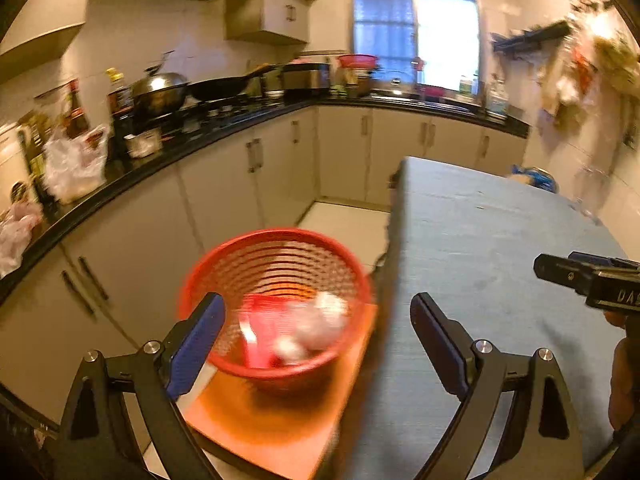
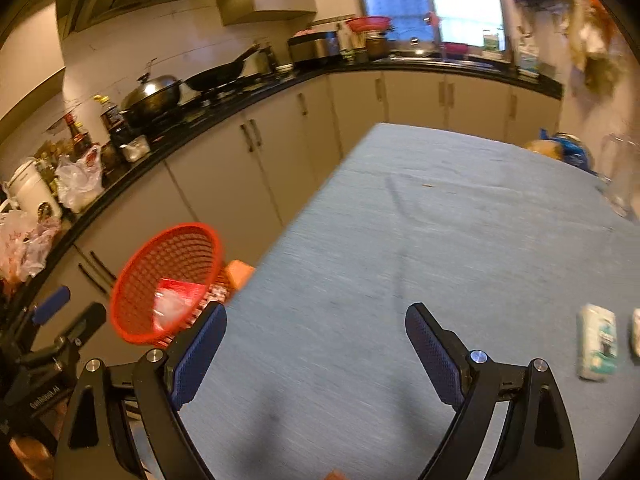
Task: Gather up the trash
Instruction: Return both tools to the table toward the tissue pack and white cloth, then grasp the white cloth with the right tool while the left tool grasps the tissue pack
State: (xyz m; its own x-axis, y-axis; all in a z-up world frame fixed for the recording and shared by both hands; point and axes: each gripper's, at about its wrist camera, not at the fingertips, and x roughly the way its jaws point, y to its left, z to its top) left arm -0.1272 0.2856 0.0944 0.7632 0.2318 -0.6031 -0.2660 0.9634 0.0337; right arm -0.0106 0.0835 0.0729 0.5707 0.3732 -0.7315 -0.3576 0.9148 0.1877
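Left gripper (image 1: 318, 320) held over the left edge of the worktop (image 1: 500, 240), fingers (image 1: 200, 336) spread wide, nothing between them. Red basket (image 1: 276, 304) sits below and just ahead of the left finger, off the worktop's left edge, on an orange stool or board (image 1: 276, 420) beside it; which of the two, cannot tell. Basket is round, red plastic mesh, open top. Inside: a red wrapper (image 1: 260, 332) standing against the near wall and crumpled white paper (image 1: 320, 324) to its right. All blurred.

Right gripper (image 2: 316, 344) over the near part of the worktop (image 2: 440, 220), fingers (image 2: 434, 352) likewise spread wide and empty. From its camera the basket (image 2: 168, 280) lies to the left, past the left finger, tilted in view, red wrapper (image 2: 180, 292) showing through the mouth. A white packet with green print (image 2: 596, 342) lies flat on the blue cloth to the right of the right finger, apart from it. A second pale item (image 2: 636, 332) is cut off at the right edge.

Far right of the worktop: blue bag (image 2: 568, 148) and a clear glass jug (image 2: 622, 176).
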